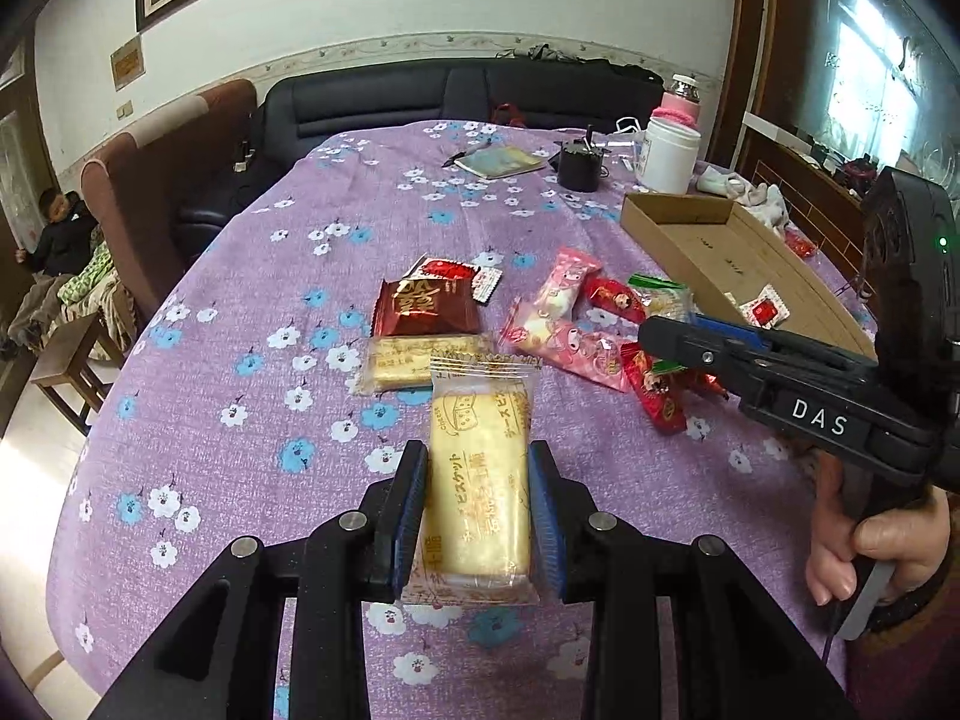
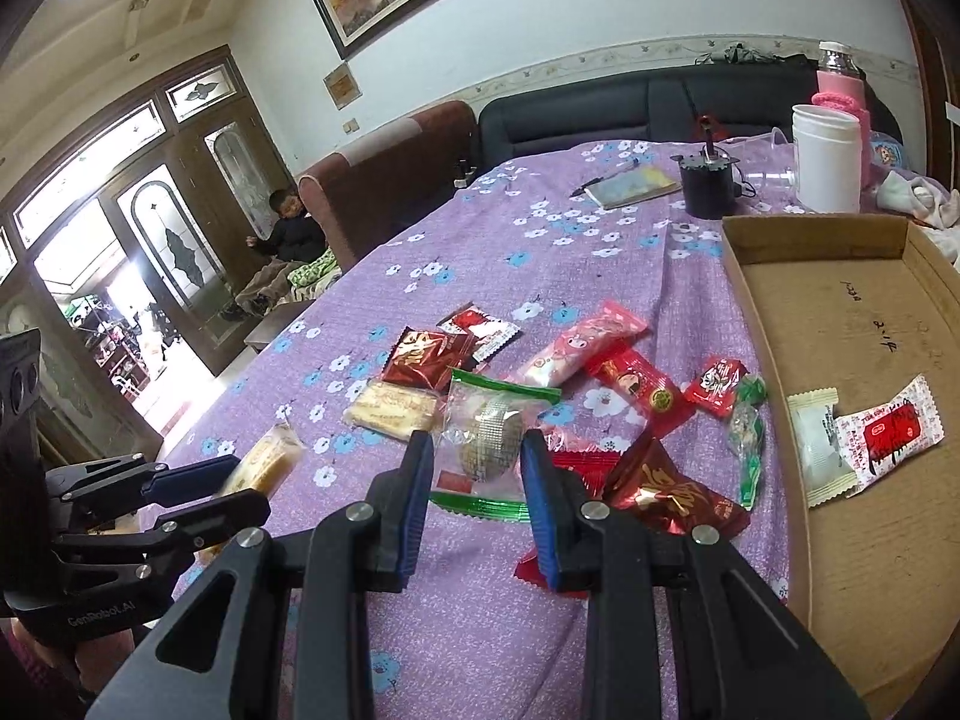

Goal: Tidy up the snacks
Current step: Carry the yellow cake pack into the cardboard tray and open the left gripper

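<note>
Purple floral counter (image 1: 240, 300): your left tongs (image 1: 478, 516) clench a cheese biscuit pack (image 1: 480, 480), lifted; your right tongs (image 2: 477, 498) clasp a clear green-edged snack packet (image 2: 486, 438).

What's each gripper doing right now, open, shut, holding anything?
Left gripper: shut on the yellow biscuit packet, lifted off the table.
Right gripper: shut on the clear green-edged snack packet.

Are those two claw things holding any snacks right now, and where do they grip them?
Yes. The left gripper pinches a yellow biscuit pack by its long sides, near its lower end. The right gripper pinches a clear green-edged pack by its sides.
</note>
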Demonstrator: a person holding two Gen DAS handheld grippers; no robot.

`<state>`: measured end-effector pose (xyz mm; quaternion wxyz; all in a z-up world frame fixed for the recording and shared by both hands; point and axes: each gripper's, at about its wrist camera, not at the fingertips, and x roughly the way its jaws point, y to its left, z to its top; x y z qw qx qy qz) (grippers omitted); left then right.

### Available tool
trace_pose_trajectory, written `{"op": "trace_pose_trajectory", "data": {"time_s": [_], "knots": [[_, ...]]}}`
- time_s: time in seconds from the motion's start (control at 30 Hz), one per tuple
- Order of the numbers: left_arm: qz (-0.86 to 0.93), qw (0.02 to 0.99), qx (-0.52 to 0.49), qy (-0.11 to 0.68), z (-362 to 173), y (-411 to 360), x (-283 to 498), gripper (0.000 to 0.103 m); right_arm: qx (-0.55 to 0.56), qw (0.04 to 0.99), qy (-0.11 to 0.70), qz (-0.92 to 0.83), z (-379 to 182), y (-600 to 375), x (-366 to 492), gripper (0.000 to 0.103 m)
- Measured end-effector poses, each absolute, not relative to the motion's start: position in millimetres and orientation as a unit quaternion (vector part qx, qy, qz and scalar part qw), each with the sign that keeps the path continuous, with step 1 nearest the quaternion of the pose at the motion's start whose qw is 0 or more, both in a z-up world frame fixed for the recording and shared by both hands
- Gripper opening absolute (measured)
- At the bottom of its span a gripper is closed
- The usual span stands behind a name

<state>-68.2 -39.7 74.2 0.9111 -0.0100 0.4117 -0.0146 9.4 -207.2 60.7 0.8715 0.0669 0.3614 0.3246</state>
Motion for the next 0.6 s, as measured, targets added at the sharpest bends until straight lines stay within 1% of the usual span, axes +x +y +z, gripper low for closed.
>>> {"op": "trace_pose_trajectory", "data": {"time_s": [0.33, 0.6], "knots": [[-0.043, 0.914, -0.038, 0.401, 77, -50, -54, 0.035, 0.084, 0.881, 0.346, 0.312, 70, -222, 10, 0.029], [-0.067, 0.914, -0.035, 0.399, 77, -69, -41, 0.035, 0.108, 0.885, 0.343, 0.296, 75, -241, 16, 0.029]]}}
